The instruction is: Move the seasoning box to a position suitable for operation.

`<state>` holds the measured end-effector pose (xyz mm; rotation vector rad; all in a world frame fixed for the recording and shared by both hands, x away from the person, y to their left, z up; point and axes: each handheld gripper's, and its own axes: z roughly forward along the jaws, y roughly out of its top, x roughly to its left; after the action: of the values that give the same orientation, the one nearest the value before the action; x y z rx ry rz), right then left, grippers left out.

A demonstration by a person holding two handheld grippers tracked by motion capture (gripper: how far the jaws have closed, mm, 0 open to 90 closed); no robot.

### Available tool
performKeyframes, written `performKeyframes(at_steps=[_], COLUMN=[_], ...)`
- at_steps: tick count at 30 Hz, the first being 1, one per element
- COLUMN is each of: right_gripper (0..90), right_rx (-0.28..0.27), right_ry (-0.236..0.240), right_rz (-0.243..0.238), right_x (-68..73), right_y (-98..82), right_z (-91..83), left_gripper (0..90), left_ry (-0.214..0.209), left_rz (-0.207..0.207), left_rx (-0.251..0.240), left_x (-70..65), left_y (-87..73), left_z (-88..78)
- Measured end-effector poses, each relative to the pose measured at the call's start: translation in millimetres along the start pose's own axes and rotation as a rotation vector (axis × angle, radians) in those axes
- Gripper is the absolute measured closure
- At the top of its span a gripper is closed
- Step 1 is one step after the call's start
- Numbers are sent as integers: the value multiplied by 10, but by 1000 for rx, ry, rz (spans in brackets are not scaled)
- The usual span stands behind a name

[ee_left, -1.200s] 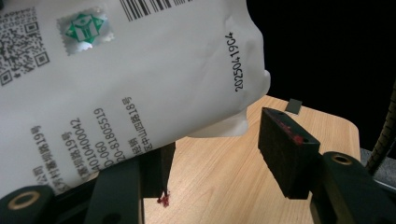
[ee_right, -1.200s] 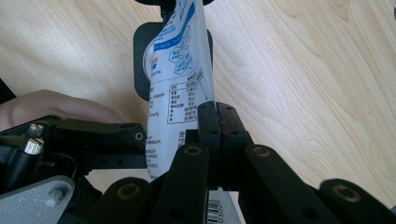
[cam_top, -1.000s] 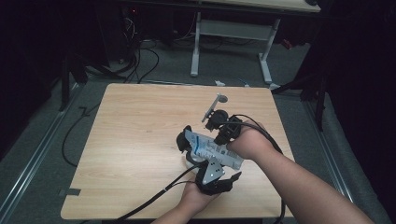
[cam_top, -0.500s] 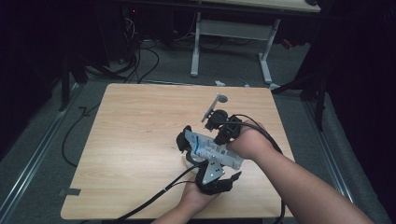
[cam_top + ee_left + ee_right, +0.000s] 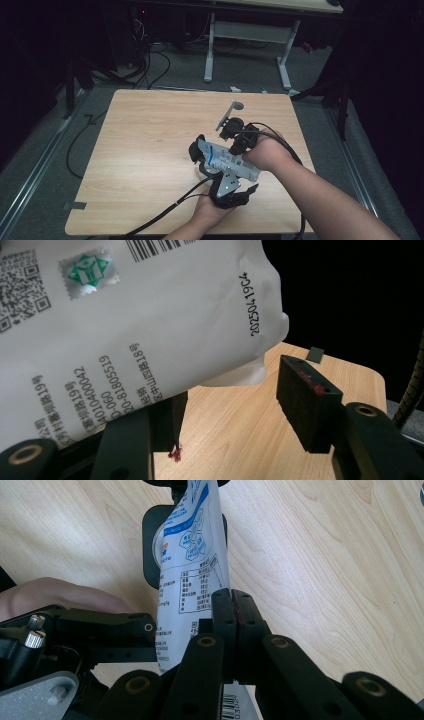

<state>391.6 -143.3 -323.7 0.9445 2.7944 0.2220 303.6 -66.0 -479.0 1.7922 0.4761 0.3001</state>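
Note:
A white printed pouch (image 5: 226, 161) with a barcode hangs tilted above the wooden table (image 5: 145, 135) near its front right. My right gripper (image 5: 234, 147) comes from the right and is shut on the pouch's edge (image 5: 187, 580), its two jaws pressed together (image 5: 232, 600). My left gripper (image 5: 198, 150) reaches up from the front edge under the pouch. In the left gripper view its jaws stand apart (image 5: 235, 395). The pouch (image 5: 125, 325) lies over the left jaw, and the right pad (image 5: 305, 405), flecked red, is clear of it.
Black cables trail from both grippers off the table's front edge (image 5: 160, 215). Another desk's white legs (image 5: 210, 50) and floor cables (image 5: 150, 65) lie beyond the far edge. A small grey tab (image 5: 315, 354) sits at a table corner.

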Motion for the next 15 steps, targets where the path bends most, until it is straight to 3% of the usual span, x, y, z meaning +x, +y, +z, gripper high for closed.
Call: performKeyframes(at_steps=[15], right_gripper=[900], right_rx=[2], right_ry=[-3], right_rz=[0], right_x=[3], right_y=[5], right_z=[4], left_gripper=[469], left_ry=[2], left_rz=[-2], left_rx=[-3], left_x=[4], left_y=[1], left_z=[6])
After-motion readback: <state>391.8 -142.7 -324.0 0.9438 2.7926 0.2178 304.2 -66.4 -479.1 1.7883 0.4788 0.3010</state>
